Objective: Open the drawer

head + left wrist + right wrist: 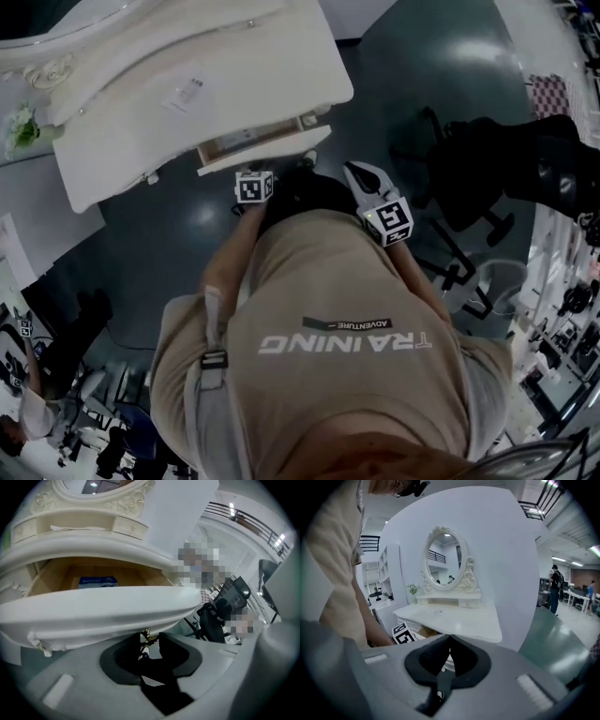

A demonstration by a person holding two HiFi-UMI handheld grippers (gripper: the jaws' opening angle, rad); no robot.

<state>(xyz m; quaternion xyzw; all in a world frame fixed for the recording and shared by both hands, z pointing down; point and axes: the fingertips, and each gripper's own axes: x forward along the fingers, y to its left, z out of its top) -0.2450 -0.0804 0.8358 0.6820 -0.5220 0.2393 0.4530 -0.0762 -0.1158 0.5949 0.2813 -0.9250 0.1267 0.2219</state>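
Observation:
A white dressing table (187, 84) has its drawer (253, 142) pulled out. In the left gripper view the drawer's wooden inside (51, 576) shows above its white front (93, 613), with a blue box (97, 581) lying at the back. My left gripper (149, 637) sits just under that front, its black pads closed round the small brass handle (148, 637). In the head view the left gripper (259, 178) reaches the drawer front. My right gripper (356, 172) hangs to the right, away from the table, shut and empty (450, 638).
An oval mirror (444, 558) stands on the table's back. A plant (21, 127) sits at the far left. Black office chairs (469, 178) stand to the right on the dark floor. My own torso fills the lower head view. People stand far off at right (555, 585).

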